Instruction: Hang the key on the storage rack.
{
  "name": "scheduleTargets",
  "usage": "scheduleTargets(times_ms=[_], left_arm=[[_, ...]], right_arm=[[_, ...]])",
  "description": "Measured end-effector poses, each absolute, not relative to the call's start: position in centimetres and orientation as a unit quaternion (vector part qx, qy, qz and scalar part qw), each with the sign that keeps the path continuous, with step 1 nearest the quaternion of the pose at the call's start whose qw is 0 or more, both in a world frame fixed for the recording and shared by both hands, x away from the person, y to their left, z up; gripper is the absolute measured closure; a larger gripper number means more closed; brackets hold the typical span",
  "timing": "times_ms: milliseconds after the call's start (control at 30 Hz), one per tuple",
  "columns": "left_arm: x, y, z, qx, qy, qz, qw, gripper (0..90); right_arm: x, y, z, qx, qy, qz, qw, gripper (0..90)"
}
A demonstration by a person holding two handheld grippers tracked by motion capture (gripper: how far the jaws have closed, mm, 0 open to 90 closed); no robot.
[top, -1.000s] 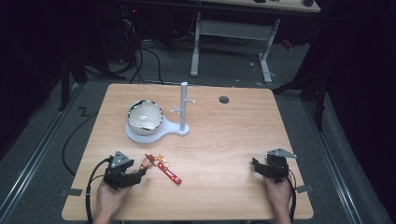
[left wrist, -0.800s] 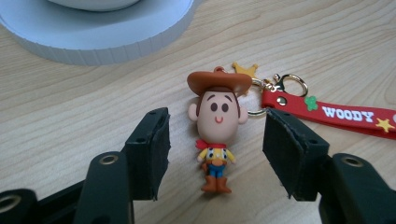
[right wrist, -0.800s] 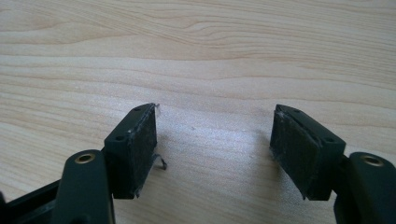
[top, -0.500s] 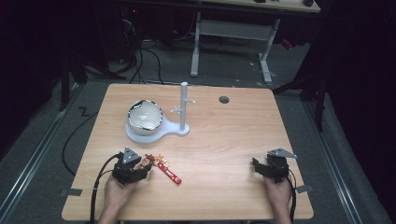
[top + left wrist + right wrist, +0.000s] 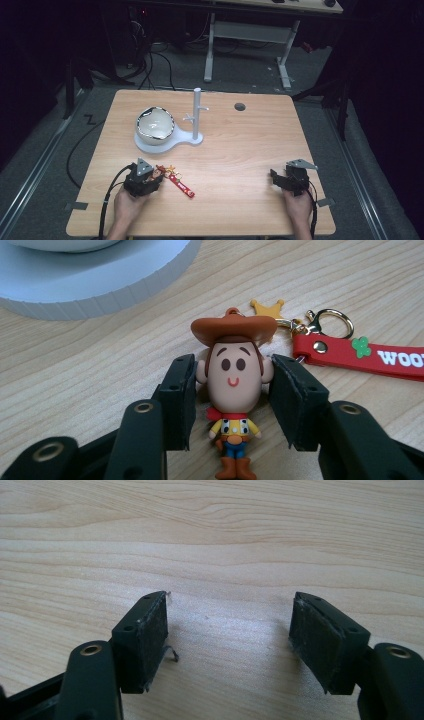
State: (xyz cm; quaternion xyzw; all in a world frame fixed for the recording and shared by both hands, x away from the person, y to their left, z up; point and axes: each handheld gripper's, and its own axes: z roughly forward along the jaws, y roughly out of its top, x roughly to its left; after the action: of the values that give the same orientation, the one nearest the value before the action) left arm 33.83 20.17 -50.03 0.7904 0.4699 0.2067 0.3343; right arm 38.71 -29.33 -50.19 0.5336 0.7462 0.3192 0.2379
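Dark floor and black cables lie all around a light wooden desk (image 5: 240,150), and a grey frame stands behind it. On the far left part of the desk sits a white stand (image 5: 170,140) with a flat round base and a tall post (image 5: 197,112) that has little pegs on it. A white bowl (image 5: 155,123) rests on the round base, and I cannot see anything inside it. The right gripper (image 5: 292,179) rests near the front right edge, well apart from everything, and its jaws are spread wide with only bare wood between them. The left gripper (image 5: 142,178) has slid forward since a second ago, so now it is right up at the toy. That toy is a small cowboy keychain (image 5: 234,385) lying flat on the desk near the front left, just in front of the stand. A red strap (image 5: 360,356) with white letters, a gold ring (image 5: 330,322) and a little yellow star (image 5: 267,307) hang off its hat end. The left jaws now sit on both sides of the cowboy's round head, very close to his ears, but I cannot tell if they are squeezing him yet. I think the next step is to pinch him and lift him, maybe to hang him on a peg.
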Motion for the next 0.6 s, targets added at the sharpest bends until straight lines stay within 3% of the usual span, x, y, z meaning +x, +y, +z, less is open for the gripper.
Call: scheduleTargets(times_ms=[600], left_arm=[[33.0,20.3,-48.5,0.782,0.456,0.198,0.377,55.1]], right_arm=[[38.7,-29.3,-50.2,0.532,0.747,0.319,0.239,32.1]])
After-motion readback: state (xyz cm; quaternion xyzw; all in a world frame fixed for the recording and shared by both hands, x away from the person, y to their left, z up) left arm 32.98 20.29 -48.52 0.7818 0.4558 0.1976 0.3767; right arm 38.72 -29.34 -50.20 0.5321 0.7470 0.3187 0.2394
